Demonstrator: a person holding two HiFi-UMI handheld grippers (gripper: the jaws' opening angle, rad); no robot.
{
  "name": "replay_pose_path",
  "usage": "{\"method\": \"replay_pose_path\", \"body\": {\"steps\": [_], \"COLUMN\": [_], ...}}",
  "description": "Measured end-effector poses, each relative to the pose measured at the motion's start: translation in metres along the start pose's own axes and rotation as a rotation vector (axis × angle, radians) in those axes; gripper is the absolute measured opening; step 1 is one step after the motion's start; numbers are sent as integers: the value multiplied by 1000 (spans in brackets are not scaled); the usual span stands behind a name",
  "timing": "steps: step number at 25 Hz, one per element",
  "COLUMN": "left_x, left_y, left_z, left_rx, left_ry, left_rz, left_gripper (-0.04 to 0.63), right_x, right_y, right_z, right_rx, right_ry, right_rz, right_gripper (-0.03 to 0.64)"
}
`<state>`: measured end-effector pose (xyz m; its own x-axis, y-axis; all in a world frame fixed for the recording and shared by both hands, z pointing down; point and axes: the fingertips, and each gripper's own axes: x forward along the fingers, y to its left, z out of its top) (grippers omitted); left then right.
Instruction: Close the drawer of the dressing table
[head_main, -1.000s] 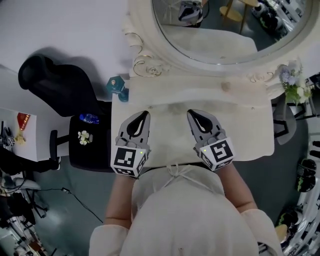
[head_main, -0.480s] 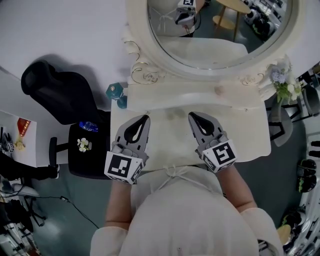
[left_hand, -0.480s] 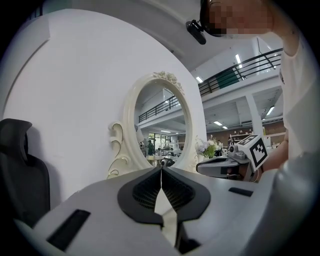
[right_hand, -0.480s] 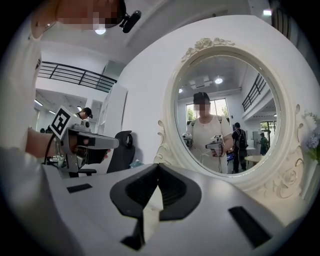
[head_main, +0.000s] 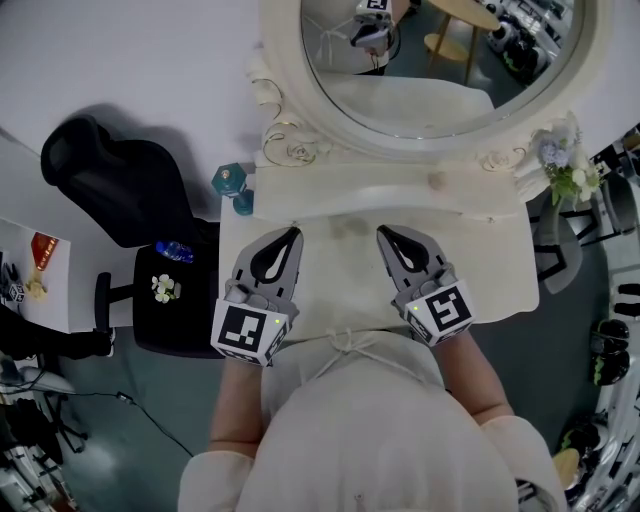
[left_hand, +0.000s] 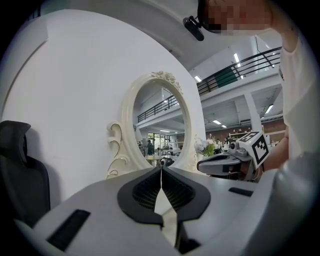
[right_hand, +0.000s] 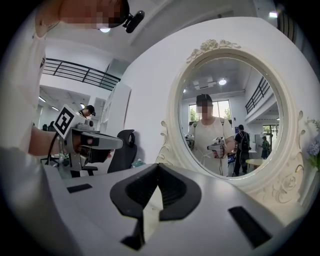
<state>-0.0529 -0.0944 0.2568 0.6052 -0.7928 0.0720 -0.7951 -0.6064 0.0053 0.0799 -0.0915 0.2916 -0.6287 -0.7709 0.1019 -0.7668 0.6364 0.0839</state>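
the person is standing right up against the dressing table (head_main: 500, 270), and their white-clad torso (head_main: 370, 430) is covering the middle of its front edge in the head view. the drawer is lying somewhere below that edge, hidden by the tabletop and the body, so it is not showing whether it is shut or pulled out.

the left gripper (head_main: 292, 232) is hovering over the left half of the pale tabletop, pointing toward the mirror (head_main: 430, 60). its jaws are pressing together at the tips with nothing between them (its own view is showing the two dark pads meeting in one thin line). the right gripper (head_main: 382, 230) is hanging over the tabletop just beside it, a gap of bare surface between the two. its jaws are likewise meeting tip to tip and gripping nothing. neither gripper is touching the table.

the oval mirror, in its scrolled white frame, is rising at the back of the table. a small teal object (head_main: 235, 188) is sitting near the back left corner, and a bunch of flowers (head_main: 562, 160) is standing at the right end. a black chair (head_main: 120, 190) is sitting off to the left of the table.
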Motion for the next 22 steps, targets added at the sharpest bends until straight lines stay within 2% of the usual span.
{"method": "replay_pose_path", "body": {"steps": [6,22], "left_x": [1,14], "left_y": [0,10], "left_z": [-5,-14], "left_rx": [30,-2], "left_ry": [12,42], "left_rz": [-14,8], "left_gripper": [21,23], "right_x": [6,20], "right_y": [2,-9], "right_z": [-2,-11], "right_rx": [-12,7], "right_ry": [4,29], "right_rz": [7,-3], "right_gripper": [3,3]}}
